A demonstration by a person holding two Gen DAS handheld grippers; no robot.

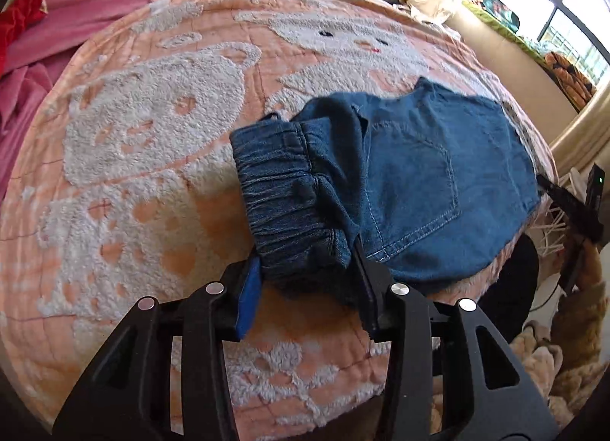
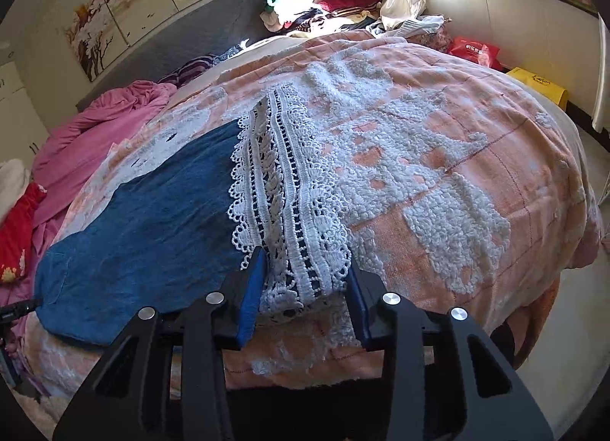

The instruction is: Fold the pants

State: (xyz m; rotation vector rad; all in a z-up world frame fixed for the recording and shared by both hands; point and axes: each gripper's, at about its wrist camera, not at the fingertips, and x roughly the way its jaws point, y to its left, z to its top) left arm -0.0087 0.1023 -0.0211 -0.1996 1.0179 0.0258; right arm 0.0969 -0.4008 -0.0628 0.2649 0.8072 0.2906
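The blue denim pants (image 1: 438, 174) lie near the bedspread's (image 1: 152, 136) front edge. Only the left view shows the elastic waistband (image 1: 293, 204), bunched between the left gripper's (image 1: 309, 288) spread fingers (not pinched). The right gripper (image 2: 305, 288), also spread, straddles the lace hem (image 2: 289, 212).

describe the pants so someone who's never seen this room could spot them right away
Start at the bed covered by the peach quilt with fluffy white figures. Near its front edge lie the pants, dark blue denim, spread flat between the left gripper at the gathered elastic waistband and the right gripper at the white lace hem. Nothing else on the bed is denim; the neighbouring heap is pink bedding.
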